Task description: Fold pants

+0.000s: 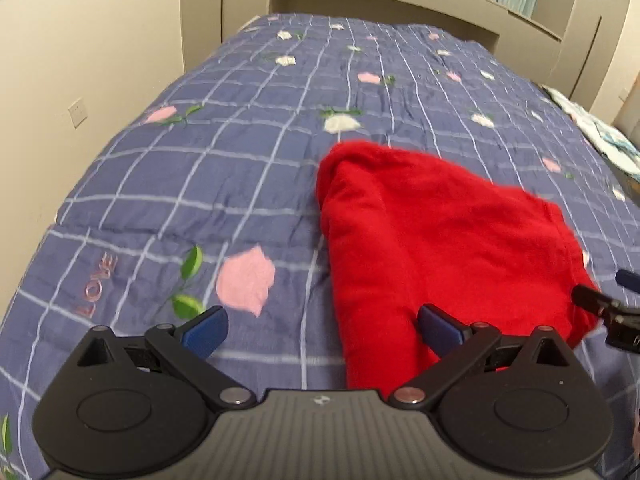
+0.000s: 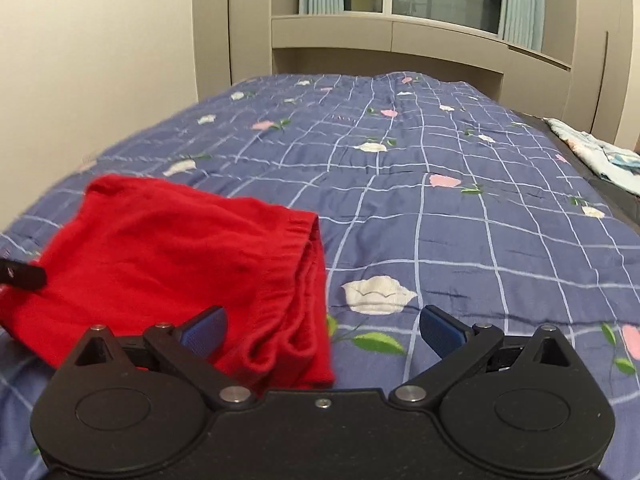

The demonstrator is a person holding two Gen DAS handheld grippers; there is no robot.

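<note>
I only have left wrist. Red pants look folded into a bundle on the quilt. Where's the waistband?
Observer: In the right wrist view the gathered elastic waistband of the red knit pants runs along the bundle's right edge, with several layers stacked under it.
Operator: Right gripper holding anything? I just see its tip at my frame edge.
Observer: No. The right gripper is open; its left blue finger pad sits over the red fabric, while its right one is above the blue checked floral quilt.
Operator: Mine?
Observer: The left gripper is open too, as you can see. From the right wrist, only one of its dark fingertips shows, over the bundle's left side.
</note>
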